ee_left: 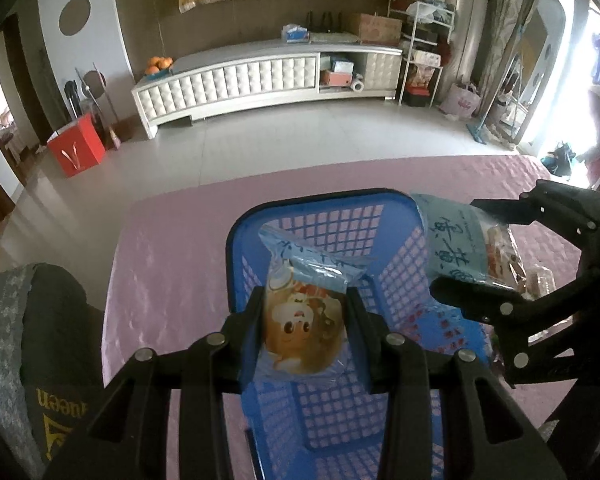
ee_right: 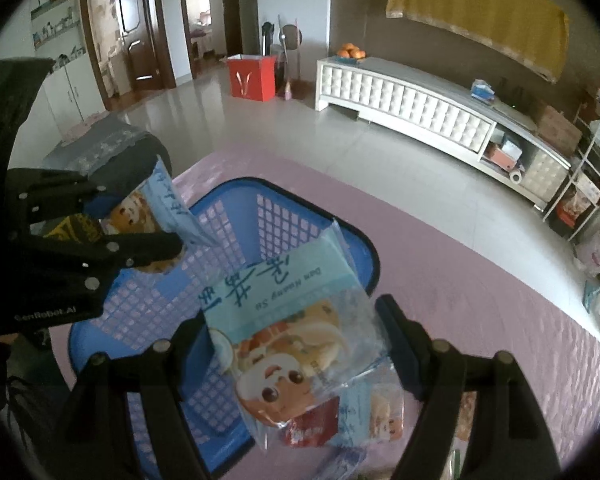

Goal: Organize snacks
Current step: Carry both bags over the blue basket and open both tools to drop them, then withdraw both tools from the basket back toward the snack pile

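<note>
Two snack packets hang over the blue basket, one in each gripper. The left gripper has its jaws closed on the sides of a cartoon-printed packet, held above the basket's near half, presumably so it can drop straight in. The right gripper carries a wider packet with a pale green header; its jaws stand wide and press on that packet's edges, over the basket's right rim. Both point steeply down at the basket, which sits on a pink-covered worktop. More packets lie on the worktop just right of the basket, not yet sorted.
</note>
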